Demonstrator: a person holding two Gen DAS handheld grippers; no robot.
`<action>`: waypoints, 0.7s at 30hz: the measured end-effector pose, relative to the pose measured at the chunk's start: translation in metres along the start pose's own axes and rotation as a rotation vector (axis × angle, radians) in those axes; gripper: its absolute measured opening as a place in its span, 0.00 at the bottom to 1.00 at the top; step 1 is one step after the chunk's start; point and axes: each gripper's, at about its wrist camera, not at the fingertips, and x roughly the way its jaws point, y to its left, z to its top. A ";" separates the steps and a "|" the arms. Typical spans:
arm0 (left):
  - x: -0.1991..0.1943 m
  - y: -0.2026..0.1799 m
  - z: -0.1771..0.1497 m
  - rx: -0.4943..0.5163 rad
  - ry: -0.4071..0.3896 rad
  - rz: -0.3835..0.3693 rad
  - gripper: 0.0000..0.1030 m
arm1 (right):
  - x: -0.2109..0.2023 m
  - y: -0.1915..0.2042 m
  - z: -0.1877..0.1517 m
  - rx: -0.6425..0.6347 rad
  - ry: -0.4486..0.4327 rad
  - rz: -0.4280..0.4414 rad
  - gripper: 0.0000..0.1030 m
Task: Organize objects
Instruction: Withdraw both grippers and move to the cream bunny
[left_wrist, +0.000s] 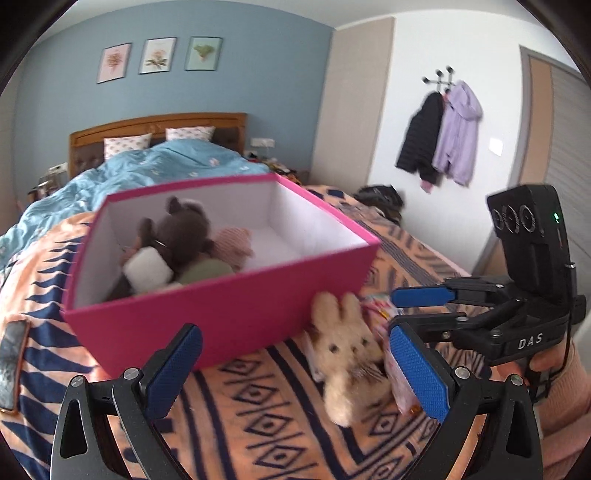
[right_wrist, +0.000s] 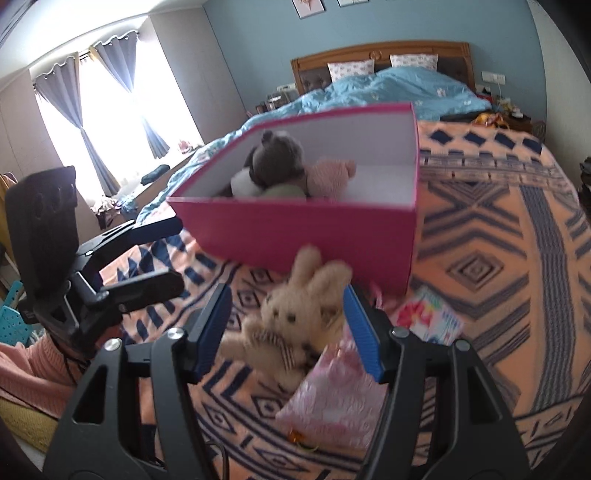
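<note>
Left wrist view: left gripper (left_wrist: 291, 369) spread wide, nothing between its blue pads, aimed down at the patterned blanket (left_wrist: 258, 424). Just ahead of the left finger, the pink box (left_wrist: 221, 314), open-topped, holding a dark brown plush (left_wrist: 181, 232), a pale pink plush (left_wrist: 232, 243), a white piece and a greenish one. Toward the right finger, a cream bunny plush (left_wrist: 347, 354) lying on the blanket, ears touching the box's near wall. Beyond the right finger, the right gripper (left_wrist: 421, 310) coming in from the side, a hand (left_wrist: 557, 369) on its handle. Far left of the tool, a phone (left_wrist: 13, 365) flat on the blanket.

Right wrist view: right gripper (right_wrist: 286, 325) half open, jaws either side of the bunny (right_wrist: 295, 317); contact between pads and plush impossible to judge through the blur. Under the right finger, a pink packet (right_wrist: 328, 398); just past it, a colourful packet (right_wrist: 428, 314). Box (right_wrist: 295, 232) straight ahead, behind the bunny. Left gripper (right_wrist: 159, 254) off to the left.
</note>
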 end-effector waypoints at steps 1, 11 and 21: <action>0.004 -0.004 -0.003 0.011 0.014 -0.002 1.00 | 0.002 0.000 -0.003 0.004 0.006 0.001 0.63; 0.017 -0.008 -0.022 0.024 0.100 0.010 1.00 | 0.026 -0.008 -0.008 0.041 0.054 0.001 0.62; 0.027 -0.012 -0.031 0.027 0.168 -0.027 0.97 | 0.050 -0.005 -0.004 0.047 0.100 -0.023 0.58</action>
